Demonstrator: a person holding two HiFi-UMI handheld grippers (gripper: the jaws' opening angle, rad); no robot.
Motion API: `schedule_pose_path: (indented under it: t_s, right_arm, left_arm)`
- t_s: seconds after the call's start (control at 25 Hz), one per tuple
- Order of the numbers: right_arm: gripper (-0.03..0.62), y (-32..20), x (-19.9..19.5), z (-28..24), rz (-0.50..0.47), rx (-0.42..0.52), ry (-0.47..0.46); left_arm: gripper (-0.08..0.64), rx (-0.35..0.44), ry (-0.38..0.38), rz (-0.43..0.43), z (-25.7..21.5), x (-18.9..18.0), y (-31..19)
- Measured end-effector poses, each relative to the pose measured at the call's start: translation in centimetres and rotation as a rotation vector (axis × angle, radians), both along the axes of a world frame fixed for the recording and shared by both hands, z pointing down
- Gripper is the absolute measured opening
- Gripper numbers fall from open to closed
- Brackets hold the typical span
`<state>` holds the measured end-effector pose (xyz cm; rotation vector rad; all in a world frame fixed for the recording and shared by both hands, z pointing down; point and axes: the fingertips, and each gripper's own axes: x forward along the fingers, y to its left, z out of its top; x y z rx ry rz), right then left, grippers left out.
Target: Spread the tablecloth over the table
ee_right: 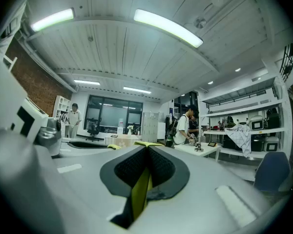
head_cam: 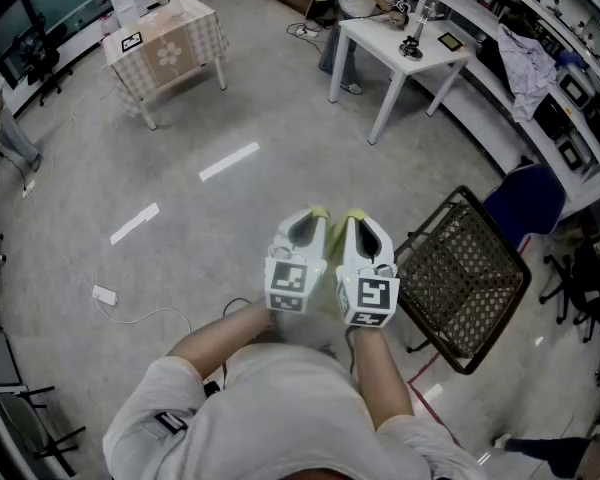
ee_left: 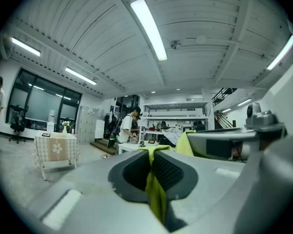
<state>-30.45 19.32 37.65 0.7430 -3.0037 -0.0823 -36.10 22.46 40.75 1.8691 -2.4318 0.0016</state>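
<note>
I hold both grippers side by side in front of my chest, above the bare floor. My left gripper [head_cam: 311, 214] is shut on a yellow-green tablecloth [ee_left: 155, 185], a thin fold of which shows between its pads. The right gripper [head_cam: 353, 216] is shut on the same cloth [ee_right: 141, 187]. Only the pinched edges of the cloth [head_cam: 320, 211] show at the jaw tips; the rest is hidden under the grippers. A white table [head_cam: 378, 40] stands far ahead to the right, with small items on it. A person [ee_left: 126, 126] stands at it.
A second table under a checkered cloth [head_cam: 166, 50] stands far ahead at the left. A metal mesh chair [head_cam: 463, 277] is close on my right, with a blue chair [head_cam: 526, 202] behind it. Shelves [head_cam: 560, 78] line the right wall. A cable with a white box [head_cam: 104, 294] lies on the floor at the left.
</note>
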Motion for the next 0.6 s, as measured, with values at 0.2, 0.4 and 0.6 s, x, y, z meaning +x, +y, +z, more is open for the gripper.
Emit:
schedule_pose_path:
  t_s: [0.2, 0.4, 0.6]
  right_arm:
    - [0.009, -0.2, -0.7, 0.6, -0.036, -0.033, 0.009]
    - [0.011, -0.4, -0.6, 1.9, -0.023, -0.056, 0.032]
    - [0.009, -0.2, -0.6, 1.9, -0.033, -0.054, 0.027]
  left_arm:
    - [0.025, -0.014, -0.005, 0.001, 0.5, 0.1, -0.4]
    - [0.025, -0.047, 0.019, -0.02, 2.0, -0.3, -0.2]
    - [0.025, -0.051, 0.028, -0.028, 2.3, -0.3, -0.1]
